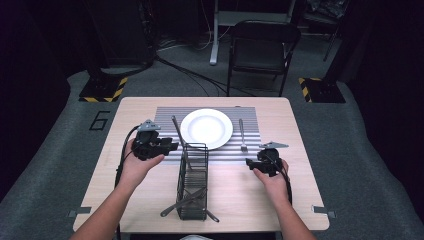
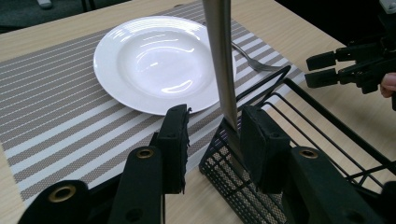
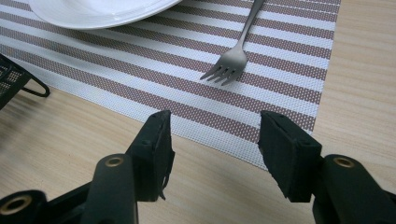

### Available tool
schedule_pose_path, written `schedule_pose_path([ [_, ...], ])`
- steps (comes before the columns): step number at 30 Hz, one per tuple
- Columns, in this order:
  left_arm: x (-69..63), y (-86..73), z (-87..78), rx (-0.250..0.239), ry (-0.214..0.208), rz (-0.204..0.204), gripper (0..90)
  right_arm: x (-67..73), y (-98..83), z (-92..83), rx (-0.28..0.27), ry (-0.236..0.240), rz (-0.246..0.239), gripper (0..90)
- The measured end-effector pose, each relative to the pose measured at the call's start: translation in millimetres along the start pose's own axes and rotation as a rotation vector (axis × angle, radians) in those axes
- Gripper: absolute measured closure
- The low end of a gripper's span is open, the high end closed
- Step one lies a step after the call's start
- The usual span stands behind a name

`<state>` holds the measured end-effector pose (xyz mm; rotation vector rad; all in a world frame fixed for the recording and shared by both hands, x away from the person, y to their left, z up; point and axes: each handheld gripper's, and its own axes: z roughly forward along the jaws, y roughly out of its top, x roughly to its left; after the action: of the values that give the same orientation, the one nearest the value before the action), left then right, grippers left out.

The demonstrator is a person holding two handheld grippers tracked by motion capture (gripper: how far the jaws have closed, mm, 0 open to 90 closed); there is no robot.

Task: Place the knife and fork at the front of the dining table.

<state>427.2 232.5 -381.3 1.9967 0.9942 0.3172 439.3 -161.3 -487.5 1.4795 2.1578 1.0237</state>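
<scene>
At the basket's (image 1: pixel 192 181) 11 o'clock, the left gripper (image 2: pixel 212 135) holds a knife (image 2: pixel 221 60); only one pad touches it. Right gripper (image 3: pixel 212 140), at 3 o'clock, gapes empty.

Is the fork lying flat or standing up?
Lying flat. The fork rests on the striped placemat, right of the plate.

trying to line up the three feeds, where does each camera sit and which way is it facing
High view: above the person's side, looking forward and down on the table; both forearms and grippers show.
Left gripper view: rides the left gripper, facing the plate; its jaws show.
Right gripper view: rides the right gripper, facing the fork; its jaws show.
All share plate and fork.
</scene>
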Motion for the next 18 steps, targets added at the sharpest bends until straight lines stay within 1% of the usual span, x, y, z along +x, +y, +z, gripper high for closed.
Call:
schedule_pose_path([
  [3,-2.6,1.7,4.4,0.0,-0.008,-0.005,62.1,-0.1,0.0,0.0,-0.003,0.001,-0.005,43.9],
  [5,-4.2,2.9,6.9,0.005,-0.012,0.0,62.2,-0.6,0.2,-0.1,-0.006,-0.001,-0.007,43.8],
  [8,-6.5,4.2,11.4,-0.002,-0.013,0.008,63.2,-0.6,0.0,-0.4,-0.006,-0.001,-0.002,43.7],
  [10,-7.9,5.1,13.9,0.0,-0.019,0.005,64.0,-0.4,0.1,-0.4,-0.007,0.001,0.0,43.7],
  [11,-8.5,5.5,14.8,0.006,-0.017,0.008,64.3,-0.4,0.1,-0.4,-0.007,0.002,-0.002,43.7],
  [12,-9.3,5.5,16.6,-0.001,-0.019,0.003,64.8,-0.3,0.1,-0.4,-0.006,0.001,-0.003,43.7],
  [13,-9.4,5.9,17.8,0.002,-0.02,0.01,65.0,-0.4,0.1,-0.4,-0.006,0.001,-0.004,43.7],
  [18,-10.9,6.0,23.3,0.009,-0.013,0.01,67.0,-0.5,0.2,-0.6,-0.007,0.001,-0.002,43.7],
])
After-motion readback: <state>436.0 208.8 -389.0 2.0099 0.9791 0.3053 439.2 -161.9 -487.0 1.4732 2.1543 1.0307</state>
